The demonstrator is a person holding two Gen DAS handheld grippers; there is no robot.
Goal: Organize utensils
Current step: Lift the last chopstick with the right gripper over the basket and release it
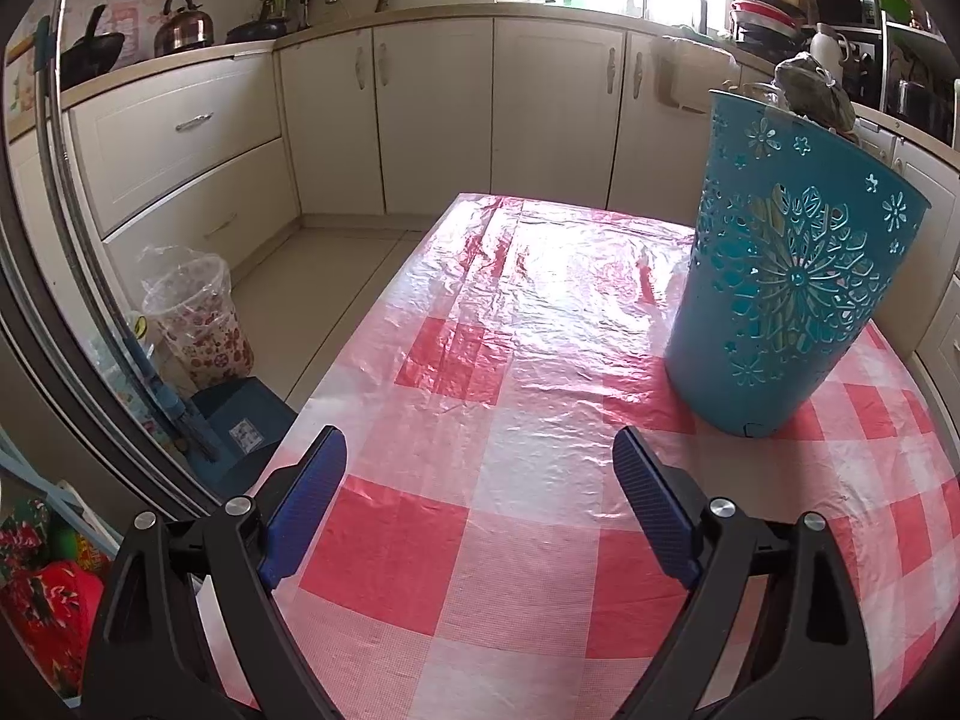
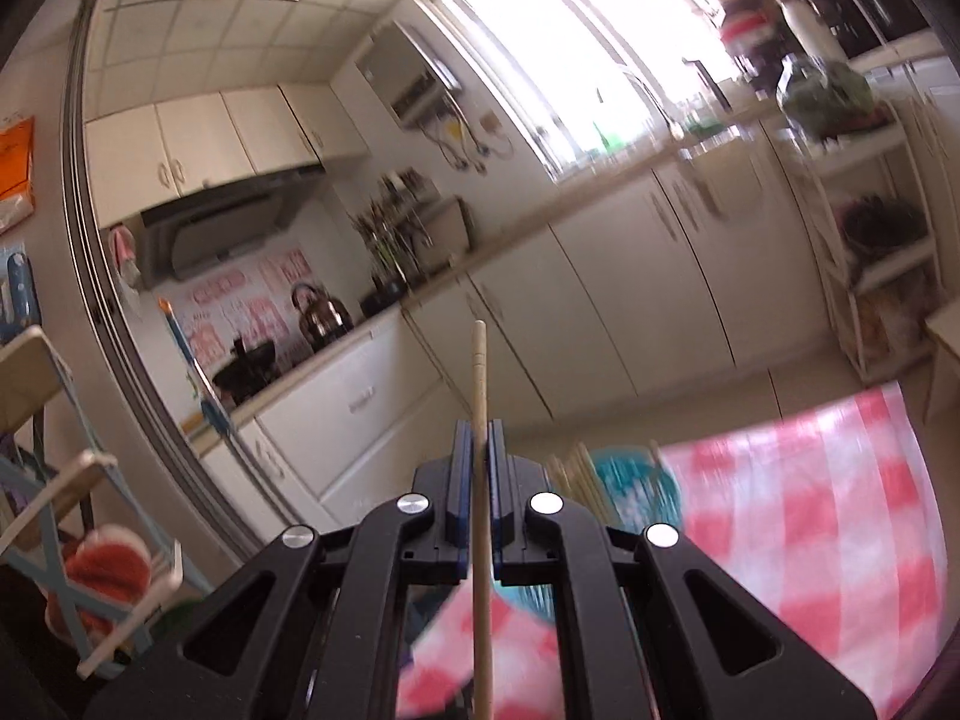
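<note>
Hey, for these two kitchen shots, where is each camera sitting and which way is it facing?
Left wrist: sits on the left gripper, angled down over the checked table toward the teal basket and cabinets; both blue fingers show, open and empty.
Right wrist: sits on the right gripper, facing about level at the counter and window, tilted and blurred; its fingers show shut on a chopstick.
Shared: checked table, teal basket, kettle, window.

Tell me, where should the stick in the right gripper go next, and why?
Probably down into the blue holder. The right gripper is shut on one chopstick and raised, with the holder, already showing other sticks at its rim, just below it. The left gripper is open and empty.
</note>
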